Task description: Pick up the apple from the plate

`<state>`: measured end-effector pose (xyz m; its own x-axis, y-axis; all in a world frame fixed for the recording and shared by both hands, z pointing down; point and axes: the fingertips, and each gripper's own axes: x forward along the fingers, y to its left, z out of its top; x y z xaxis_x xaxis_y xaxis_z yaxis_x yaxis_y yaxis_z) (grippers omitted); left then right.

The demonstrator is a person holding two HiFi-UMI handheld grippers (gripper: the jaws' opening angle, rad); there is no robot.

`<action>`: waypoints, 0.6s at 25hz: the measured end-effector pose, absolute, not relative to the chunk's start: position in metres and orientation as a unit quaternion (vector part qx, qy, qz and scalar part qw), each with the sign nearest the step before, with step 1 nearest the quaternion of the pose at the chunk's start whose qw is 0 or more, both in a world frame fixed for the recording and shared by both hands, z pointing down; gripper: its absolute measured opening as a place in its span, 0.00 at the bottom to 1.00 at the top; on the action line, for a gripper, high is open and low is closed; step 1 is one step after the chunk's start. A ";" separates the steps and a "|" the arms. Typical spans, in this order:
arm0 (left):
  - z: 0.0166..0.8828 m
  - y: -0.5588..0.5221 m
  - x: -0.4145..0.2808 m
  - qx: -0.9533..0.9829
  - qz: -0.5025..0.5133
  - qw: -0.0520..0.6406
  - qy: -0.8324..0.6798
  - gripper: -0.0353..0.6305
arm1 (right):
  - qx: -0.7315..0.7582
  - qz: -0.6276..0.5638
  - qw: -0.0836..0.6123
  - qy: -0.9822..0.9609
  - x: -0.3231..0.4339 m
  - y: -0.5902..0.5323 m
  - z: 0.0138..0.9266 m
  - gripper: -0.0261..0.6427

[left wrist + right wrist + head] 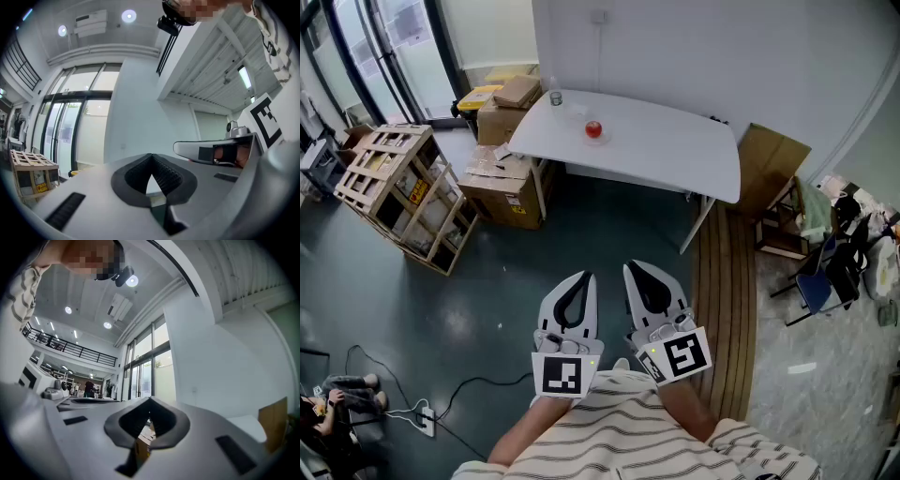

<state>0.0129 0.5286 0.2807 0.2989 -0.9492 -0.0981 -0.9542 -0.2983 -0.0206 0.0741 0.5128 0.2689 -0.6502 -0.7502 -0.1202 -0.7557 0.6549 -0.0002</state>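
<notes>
A red apple [593,129] lies on a clear plate [585,119] on the white table [675,150], far across the floor in the head view. Both grippers are held close to my striped shirt at the bottom of that view, well short of the table. My left gripper [581,278] is shut, its tips meeting with nothing between them [151,157]. My right gripper [636,270] is beside it, also shut and empty [150,402]. Neither gripper view shows the apple; both look out level across the hall.
A small glass jar [556,97] stands at the table's far left corner. Cardboard boxes [502,183] and a wooden crate [398,192] sit left of the table. A cardboard sheet [773,164] and chairs with clutter [825,253] are at the right. Cables [422,412] lie on the floor.
</notes>
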 end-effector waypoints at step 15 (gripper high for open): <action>0.282 0.521 0.048 -0.794 0.033 0.041 0.606 0.06 | -0.405 0.026 0.059 0.912 0.111 0.502 0.271 0.06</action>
<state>0.0478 0.5206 0.2816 0.2639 -0.9592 -0.1017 -0.9646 -0.2627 -0.0245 0.1114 0.5018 0.2709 -0.6644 -0.7360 -0.1297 -0.7423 0.6701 -0.0001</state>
